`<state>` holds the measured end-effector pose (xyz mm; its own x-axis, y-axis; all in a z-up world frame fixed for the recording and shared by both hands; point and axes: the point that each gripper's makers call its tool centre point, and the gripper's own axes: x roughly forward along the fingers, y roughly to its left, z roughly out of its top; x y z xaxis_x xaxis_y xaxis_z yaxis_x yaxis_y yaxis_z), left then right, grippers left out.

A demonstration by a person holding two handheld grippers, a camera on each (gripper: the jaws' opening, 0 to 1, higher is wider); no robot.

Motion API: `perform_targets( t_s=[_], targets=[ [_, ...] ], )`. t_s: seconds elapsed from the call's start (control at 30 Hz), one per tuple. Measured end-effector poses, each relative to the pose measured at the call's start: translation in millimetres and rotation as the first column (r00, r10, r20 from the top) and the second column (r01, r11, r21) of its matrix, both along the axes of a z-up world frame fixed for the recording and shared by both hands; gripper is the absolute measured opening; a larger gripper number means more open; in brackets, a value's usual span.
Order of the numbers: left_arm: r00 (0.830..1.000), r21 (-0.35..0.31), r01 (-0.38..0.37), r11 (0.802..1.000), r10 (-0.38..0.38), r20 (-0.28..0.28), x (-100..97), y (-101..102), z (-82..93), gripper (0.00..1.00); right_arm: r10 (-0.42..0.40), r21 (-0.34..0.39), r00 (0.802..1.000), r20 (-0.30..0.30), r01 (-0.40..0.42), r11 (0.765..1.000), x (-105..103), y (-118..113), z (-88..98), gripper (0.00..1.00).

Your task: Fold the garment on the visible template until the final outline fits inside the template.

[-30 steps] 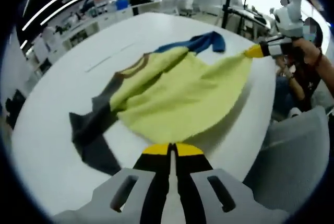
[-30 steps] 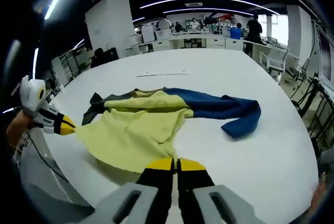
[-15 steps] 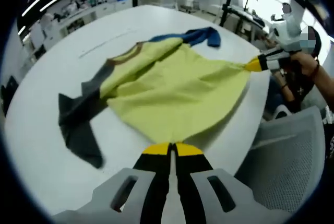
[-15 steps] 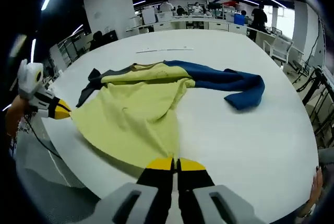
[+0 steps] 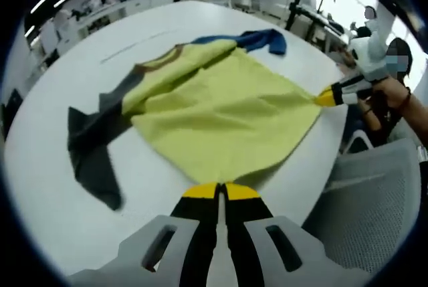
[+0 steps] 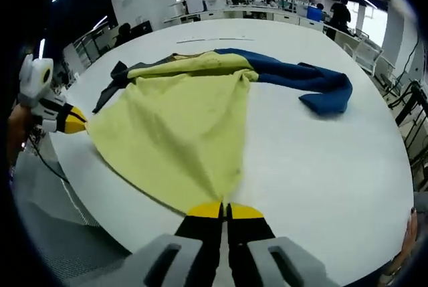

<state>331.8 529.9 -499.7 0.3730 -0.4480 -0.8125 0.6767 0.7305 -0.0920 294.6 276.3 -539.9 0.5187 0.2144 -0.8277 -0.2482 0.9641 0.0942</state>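
Left gripper view, left tongs and right tongs each pinching garment hem corners, held level

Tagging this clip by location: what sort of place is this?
Probably an open-plan office or lab: a large white table holding the garment, rows of desks with people behind, and a mesh office chair.
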Motion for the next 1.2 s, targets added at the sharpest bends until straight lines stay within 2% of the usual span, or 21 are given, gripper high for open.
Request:
perform_targets(
  t_s=[0.13,0.27,0.53,0.83,1.0,1.2],
  targets=[
    [1.000,-0.007,0.009,1.000,-0.009,0.005,3.0,-6,4.2,0.00,0.001,0.004,1.000,0.013,-0.001,1.000,2,0,2.8,0.00],
    [0.999,-0.018,0.030,0.999,-0.029,0.016,10.0,-16,11.7,0.00,0.000,0.004,1.000,0.025,0.000,1.000,4,-1,7.8,0.14],
    [0.994,-0.037,0.089,0.995,-0.087,0.070,36.4,-48,24.5,0.00,-0.003,0.013,1.000,0.030,0.002,1.000,5,-3,10.5,0.15],
    [0.990,-0.060,0.122,0.991,-0.117,0.080,60.5,-82,14.6,0.00,-0.032,0.018,0.999,0.013,0.032,0.999,1,-9,5.3,0.15],
    [0.980,-0.061,0.169,0.984,-0.161,0.115,71.0,-103,13.1,0.00,-0.044,0.022,0.999,0.008,0.044,0.999,1,-11,3.7,0.15],
    [0.981,-0.051,0.170,0.984,-0.163,0.107,81.5,-112,-0.6,0.00,-0.044,0.027,0.999,0.003,0.044,0.999,1,-9,1.4,0.14]
  ],
)
